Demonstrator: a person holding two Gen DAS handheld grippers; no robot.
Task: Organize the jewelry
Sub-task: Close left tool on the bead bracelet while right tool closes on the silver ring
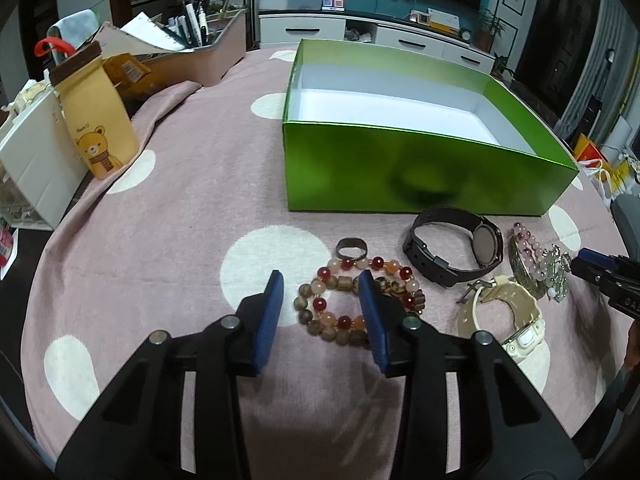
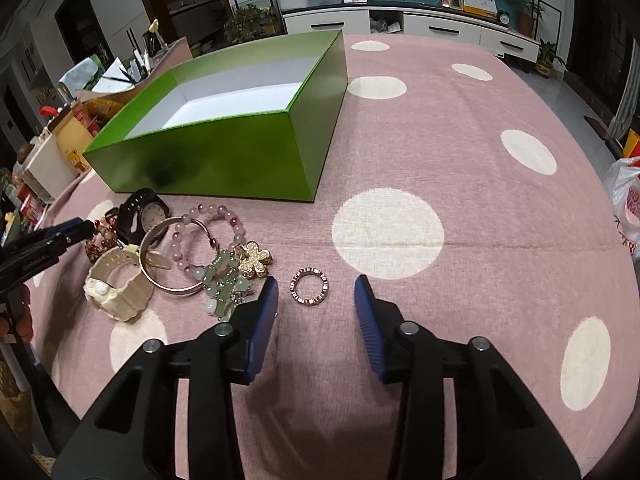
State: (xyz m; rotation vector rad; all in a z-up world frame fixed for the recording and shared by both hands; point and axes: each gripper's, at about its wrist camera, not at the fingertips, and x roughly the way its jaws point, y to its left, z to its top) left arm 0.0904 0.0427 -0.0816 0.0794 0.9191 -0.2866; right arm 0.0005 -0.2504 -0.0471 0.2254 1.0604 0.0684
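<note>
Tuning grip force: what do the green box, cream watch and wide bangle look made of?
Green box: likely glossy foil-faced cardboard, mirrors nearby items, matte white inside. Cream watch: looks like matte rubber or resin, moulded strap. Wide bangle: probably polished silver-toned metal, bright highlights.

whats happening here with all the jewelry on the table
A person holds a claw in each hand over jewelry laid out in front of an open green box, which looks empty. The left claw is open, straddling part of a red and brown bead bracelet. The right claw is open around a small ring on the cloth. Two watches, a bangle and other beads lie between them. Nothing is gripped or boxed yet.
</note>
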